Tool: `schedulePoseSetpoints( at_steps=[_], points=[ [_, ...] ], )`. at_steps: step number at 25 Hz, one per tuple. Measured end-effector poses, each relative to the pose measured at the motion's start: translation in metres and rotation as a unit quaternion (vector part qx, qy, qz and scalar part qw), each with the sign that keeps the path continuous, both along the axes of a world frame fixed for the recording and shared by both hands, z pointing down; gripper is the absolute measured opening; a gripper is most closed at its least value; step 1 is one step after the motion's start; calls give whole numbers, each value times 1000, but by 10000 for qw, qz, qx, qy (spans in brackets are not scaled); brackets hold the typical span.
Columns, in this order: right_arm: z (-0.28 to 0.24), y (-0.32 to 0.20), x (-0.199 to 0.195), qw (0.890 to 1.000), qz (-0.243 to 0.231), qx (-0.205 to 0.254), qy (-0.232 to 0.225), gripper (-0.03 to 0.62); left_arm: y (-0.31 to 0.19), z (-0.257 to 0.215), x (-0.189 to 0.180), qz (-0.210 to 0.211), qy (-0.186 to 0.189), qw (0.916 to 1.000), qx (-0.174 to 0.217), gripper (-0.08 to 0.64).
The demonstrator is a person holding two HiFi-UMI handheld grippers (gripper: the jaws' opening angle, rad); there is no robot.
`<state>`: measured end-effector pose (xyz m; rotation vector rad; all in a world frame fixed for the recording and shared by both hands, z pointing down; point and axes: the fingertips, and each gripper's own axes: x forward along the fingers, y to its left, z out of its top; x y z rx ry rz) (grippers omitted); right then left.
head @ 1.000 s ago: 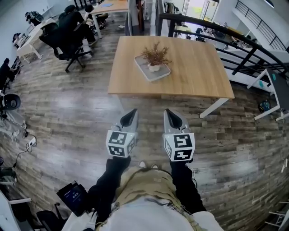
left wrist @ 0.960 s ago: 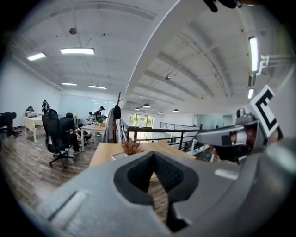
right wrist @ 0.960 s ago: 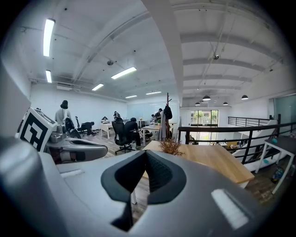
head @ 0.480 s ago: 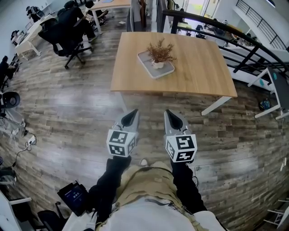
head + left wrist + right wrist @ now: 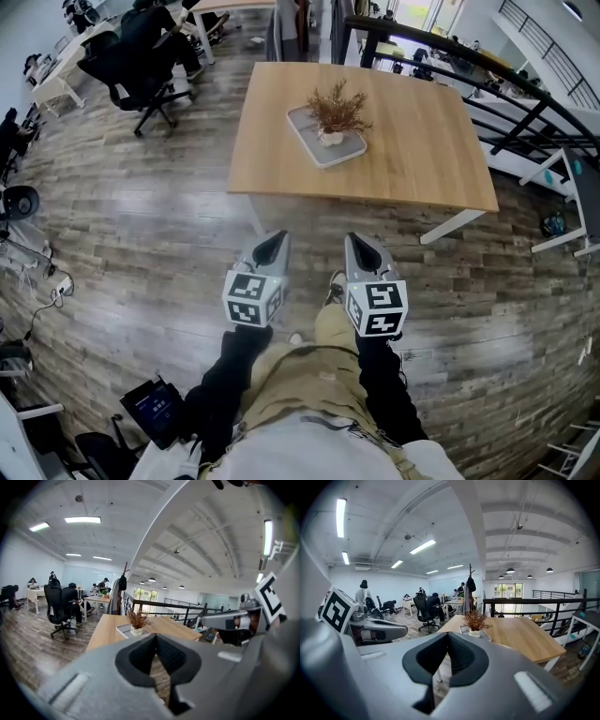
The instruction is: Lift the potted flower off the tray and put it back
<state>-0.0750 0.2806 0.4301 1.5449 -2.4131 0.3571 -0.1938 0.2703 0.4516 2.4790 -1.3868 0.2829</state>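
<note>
I am holding left gripper (image 5: 272, 246) and right gripper (image 5: 361, 251) closed, empty; potted flower (image 5: 331, 112) looking light, sprigs brittle, so grasping low at its base seems safest.

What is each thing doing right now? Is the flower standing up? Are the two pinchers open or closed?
potted flower: upright, sitting in the tray, nothing touching it.
tray: lying flat on the table, holding the flower.
table: standing, bearing the tray.
left gripper: shut, empty, over the floor short of the table.
right gripper: shut, empty, over the floor short of the table.
</note>
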Motion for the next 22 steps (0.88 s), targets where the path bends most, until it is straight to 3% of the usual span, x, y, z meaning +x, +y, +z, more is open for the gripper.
schedulePoseSetpoints(
  at_steps=[12,22],
  points=[
    [6,-204,69,9993,-327,-5,-155,3,-187,9,72,-287,-228,9993,-40,2],
    [23,-340,133,9976,-614,-319,-92,5,-307,51,148,-418,-434,9967,-537,2]
  ],
)
